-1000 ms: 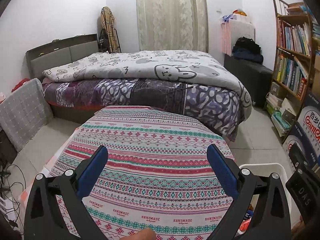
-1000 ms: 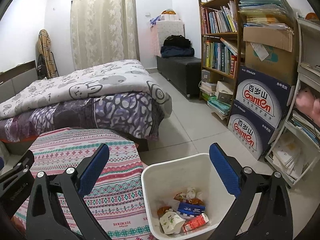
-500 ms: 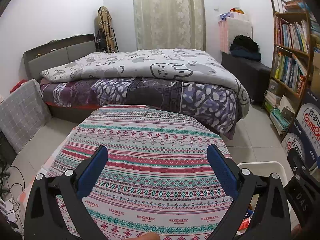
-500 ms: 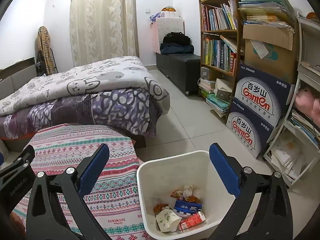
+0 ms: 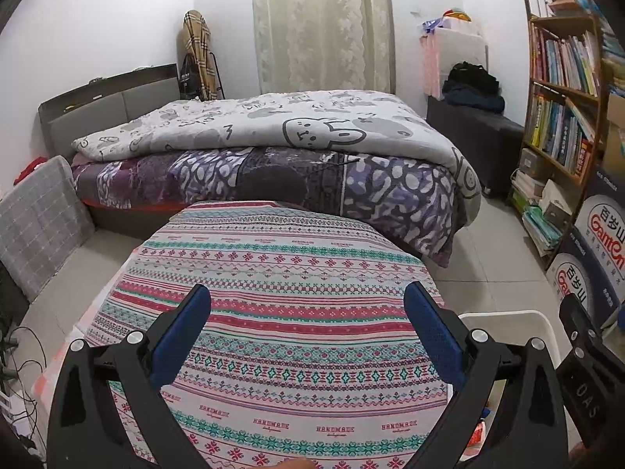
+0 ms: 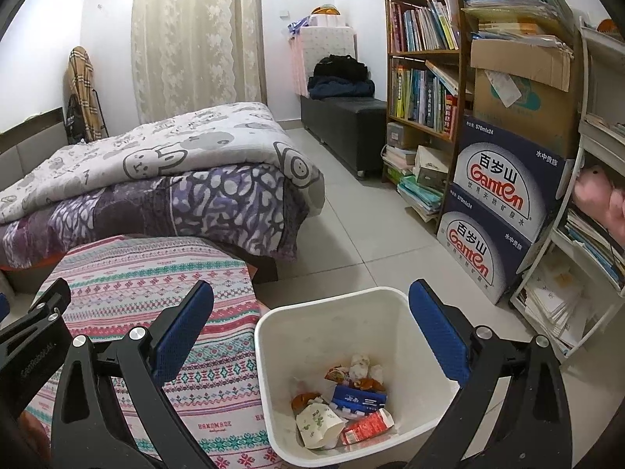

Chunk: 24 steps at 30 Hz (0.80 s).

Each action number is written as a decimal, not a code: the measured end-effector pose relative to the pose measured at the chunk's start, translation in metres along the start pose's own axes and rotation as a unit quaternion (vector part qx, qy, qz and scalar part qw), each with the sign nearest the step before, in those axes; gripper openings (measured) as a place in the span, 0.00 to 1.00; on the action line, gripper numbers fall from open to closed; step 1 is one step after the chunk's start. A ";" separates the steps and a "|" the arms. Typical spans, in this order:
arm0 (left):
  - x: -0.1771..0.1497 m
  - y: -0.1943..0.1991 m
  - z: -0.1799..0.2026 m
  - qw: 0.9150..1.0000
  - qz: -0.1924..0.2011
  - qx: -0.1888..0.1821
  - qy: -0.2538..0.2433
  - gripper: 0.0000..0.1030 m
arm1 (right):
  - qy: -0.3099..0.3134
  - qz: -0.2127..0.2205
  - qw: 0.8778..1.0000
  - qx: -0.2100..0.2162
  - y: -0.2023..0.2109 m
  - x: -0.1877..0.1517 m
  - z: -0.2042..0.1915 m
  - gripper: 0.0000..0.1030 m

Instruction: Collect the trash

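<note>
A white trash bin (image 6: 332, 305) stands on the floor beside the table; its rim also shows in the left wrist view (image 5: 508, 317). Inside lie a paper cup (image 6: 318, 424), a blue carton (image 6: 357, 398), a red carton (image 6: 367, 428) and crumpled wrappers (image 6: 351, 371). My right gripper (image 6: 310, 326) is open and empty, held above the bin. My left gripper (image 5: 308, 330) is open and empty above the table with the patterned cloth (image 5: 281, 273). No trash shows on the cloth.
A bed with a grey quilt (image 5: 273, 129) stands behind the table. A bookshelf (image 6: 425, 78), stacked water boxes (image 6: 504, 203) and a white rack (image 6: 597, 215) line the right wall. A dark bench (image 6: 343, 125) sits at the back. Cables (image 5: 15, 351) lie at the left.
Both views have shifted slightly; the bin sits a little further left in the right wrist view. Both grippers stay open and empty.
</note>
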<state>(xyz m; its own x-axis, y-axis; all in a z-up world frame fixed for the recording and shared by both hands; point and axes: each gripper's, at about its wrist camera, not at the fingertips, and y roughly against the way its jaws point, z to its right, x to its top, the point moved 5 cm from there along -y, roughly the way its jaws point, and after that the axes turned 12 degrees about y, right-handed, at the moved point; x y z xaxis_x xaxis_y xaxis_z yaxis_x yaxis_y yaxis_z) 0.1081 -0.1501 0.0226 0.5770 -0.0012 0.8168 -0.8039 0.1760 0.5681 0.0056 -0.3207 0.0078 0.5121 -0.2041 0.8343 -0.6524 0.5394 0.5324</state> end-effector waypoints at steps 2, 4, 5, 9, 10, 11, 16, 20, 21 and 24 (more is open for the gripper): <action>-0.001 -0.001 0.002 1.000 -0.002 0.000 -0.001 0.93 | -0.001 -0.003 1.000 0.000 -0.001 -0.001 0.002 0.93; -0.002 -0.002 0.005 1.000 -0.006 -0.002 0.001 0.93 | -0.001 -0.006 1.000 -0.001 -0.003 -0.001 0.004 0.93; -0.002 -0.003 0.006 1.000 -0.008 -0.004 0.002 0.93 | -0.002 -0.007 1.000 -0.001 -0.003 -0.002 0.005 0.93; -0.004 -0.006 0.012 1.000 -0.017 -0.009 0.004 0.93 | -0.005 -0.011 1.000 -0.002 -0.005 -0.003 0.010 0.93; -0.004 -0.006 0.013 1.000 -0.018 -0.010 0.004 0.93 | -0.006 -0.012 1.000 -0.003 -0.005 -0.004 0.011 0.93; -0.005 -0.007 0.015 1.000 -0.018 -0.011 0.003 0.93 | -0.006 -0.013 1.000 -0.002 -0.006 -0.004 0.012 0.93; -0.009 -0.008 0.023 1.000 -0.022 -0.014 -0.004 0.93 | -0.008 -0.021 1.000 -0.001 -0.010 -0.006 0.017 0.93; -0.011 -0.009 0.027 1.000 -0.024 -0.014 -0.006 0.93 | -0.012 -0.025 1.000 -0.002 -0.012 -0.007 0.021 0.93; -0.011 -0.009 0.027 1.000 -0.024 -0.015 -0.007 0.93 | -0.012 -0.025 1.000 -0.002 -0.012 -0.007 0.021 0.93; -0.012 -0.009 0.029 1.000 -0.024 -0.016 -0.009 0.93 | -0.013 -0.026 1.000 -0.002 -0.012 -0.008 0.023 0.93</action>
<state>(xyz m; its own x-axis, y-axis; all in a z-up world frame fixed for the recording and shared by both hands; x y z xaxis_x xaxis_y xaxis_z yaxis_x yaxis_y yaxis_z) 0.1045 -0.1801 0.0104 0.6123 -0.0281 0.7901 -0.7699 0.2059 0.6040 -0.0030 -0.3443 -0.0021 0.5316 -0.2528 0.8084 -0.6222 0.5311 0.5752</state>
